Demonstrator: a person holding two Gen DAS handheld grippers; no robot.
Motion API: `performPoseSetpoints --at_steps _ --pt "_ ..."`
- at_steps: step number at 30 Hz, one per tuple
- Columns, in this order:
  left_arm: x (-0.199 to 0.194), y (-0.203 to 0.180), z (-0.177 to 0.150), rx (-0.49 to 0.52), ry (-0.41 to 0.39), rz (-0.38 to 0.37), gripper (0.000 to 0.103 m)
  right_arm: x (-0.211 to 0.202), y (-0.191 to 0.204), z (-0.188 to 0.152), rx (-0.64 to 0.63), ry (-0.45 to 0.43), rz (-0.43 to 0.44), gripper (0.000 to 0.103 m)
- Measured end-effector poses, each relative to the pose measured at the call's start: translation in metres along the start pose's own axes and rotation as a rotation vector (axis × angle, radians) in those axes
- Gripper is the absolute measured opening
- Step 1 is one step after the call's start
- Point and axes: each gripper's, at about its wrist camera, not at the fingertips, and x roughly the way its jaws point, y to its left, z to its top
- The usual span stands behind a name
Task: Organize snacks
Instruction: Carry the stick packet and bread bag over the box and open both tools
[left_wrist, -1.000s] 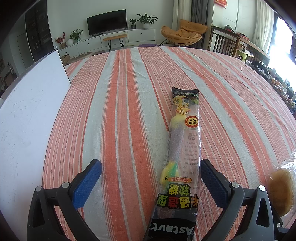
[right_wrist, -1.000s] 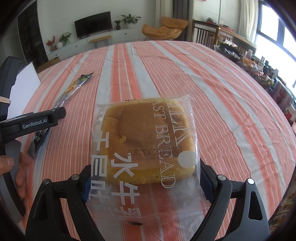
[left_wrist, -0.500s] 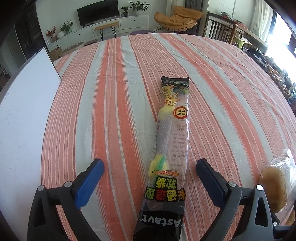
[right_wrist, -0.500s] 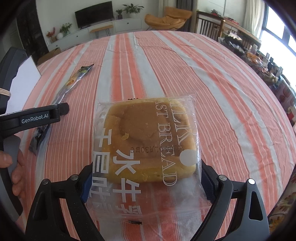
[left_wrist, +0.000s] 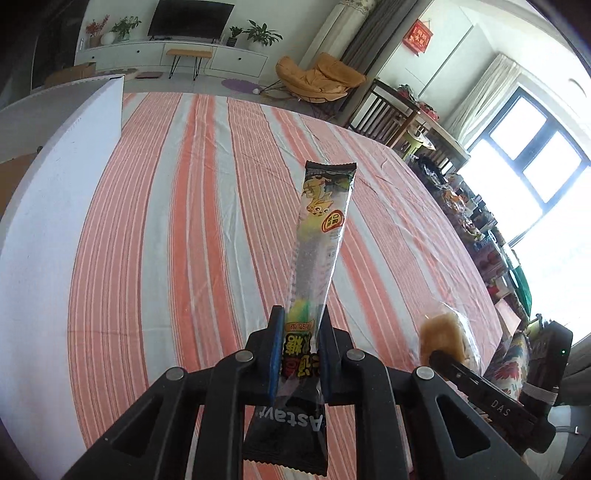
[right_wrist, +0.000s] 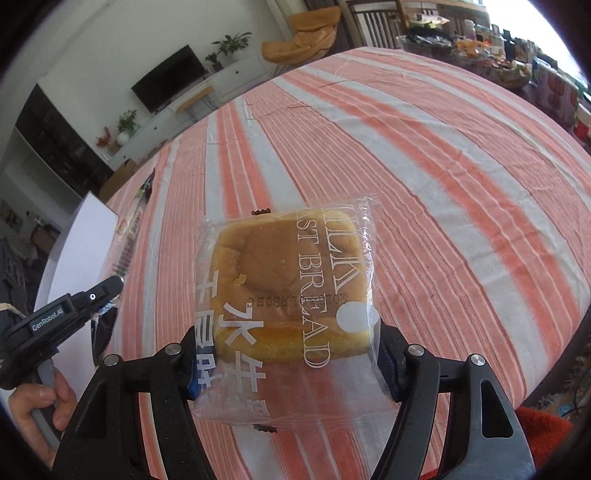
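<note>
My left gripper (left_wrist: 298, 332) is shut on the near end of a long candy packet (left_wrist: 320, 229) with a cartoon print and holds it tilted up above the striped tablecloth. My right gripper (right_wrist: 288, 354) is shut on a clear bag of milk toast bread (right_wrist: 284, 291), lifted off the cloth. The bread (left_wrist: 443, 338) and the right gripper's body show at the lower right of the left wrist view. The candy packet (right_wrist: 135, 225) and the left gripper's body (right_wrist: 59, 325) show at the left of the right wrist view.
A white box (left_wrist: 55, 206) stands along the table's left side; it also shows in the right wrist view (right_wrist: 88, 236). The orange and white striped cloth (left_wrist: 192, 229) covers the table. Chairs and a cluttered side table (left_wrist: 465, 206) stand at the far right.
My left gripper has shut on the candy packet and lifted it off the cloth. My right gripper has closed on the bread bag and raised it. Both views have tilted.
</note>
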Motion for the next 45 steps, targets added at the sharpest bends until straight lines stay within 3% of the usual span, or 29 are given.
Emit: performPoseSetpoints --at_steps 5,9,13,16,20,24,25,27,29,31,36,40,42,45 --pt "-0.083 0.002 0.009 -0.068 -0.096 -0.139 0.016 -0.027 0.030 0.009 -0.017 -0.043 0.073 0.072" --pt "-0.169 0.029 0.011 -0.080 -0.217 -0.133 0.016 -0.060 0.100 0.021 -0.148 -0.085 0.168 0.072" --pt "-0.236 0.078 0.000 -0.084 -0.309 0.045 0.016 -0.076 0.193 0.019 -0.306 -0.066 0.309 0.072" --pt "-0.256 0.132 -0.007 -0.136 -0.324 0.215 0.016 -0.065 0.263 0.008 -0.402 0.012 0.425 0.072" --pt "-0.247 0.200 -0.019 -0.219 -0.291 0.401 0.016 -0.033 0.347 -0.014 -0.545 0.070 0.458 0.072" --pt "-0.217 0.228 -0.041 -0.258 -0.245 0.492 0.016 0.012 0.400 -0.038 -0.648 0.113 0.454 0.073" --pt "-0.211 0.233 -0.044 -0.265 -0.233 0.511 0.021 0.024 0.408 -0.046 -0.677 0.126 0.444 0.075" --pt "-0.197 0.239 -0.050 -0.264 -0.206 0.542 0.040 0.049 0.415 -0.058 -0.710 0.183 0.398 0.075" --pt "-0.195 0.237 -0.054 -0.252 -0.223 0.568 0.078 0.066 0.409 -0.062 -0.691 0.250 0.371 0.075" --pt "-0.198 0.228 -0.055 -0.219 -0.268 0.611 0.091 0.066 0.395 -0.058 -0.659 0.255 0.400 0.076" --pt "-0.205 0.203 -0.051 -0.141 -0.317 0.686 0.100 0.043 0.397 -0.052 -0.723 0.168 0.385 0.077" --pt "-0.216 0.189 -0.044 -0.131 -0.335 0.722 0.100 0.058 0.410 -0.053 -0.691 0.307 0.483 0.080" --pt "-0.227 0.180 -0.047 -0.114 -0.358 0.750 0.100 0.054 0.410 -0.053 -0.699 0.238 0.454 0.081" --pt "-0.239 0.170 -0.052 -0.094 -0.389 0.781 0.103 0.039 0.401 -0.049 -0.654 0.196 0.511 0.082"
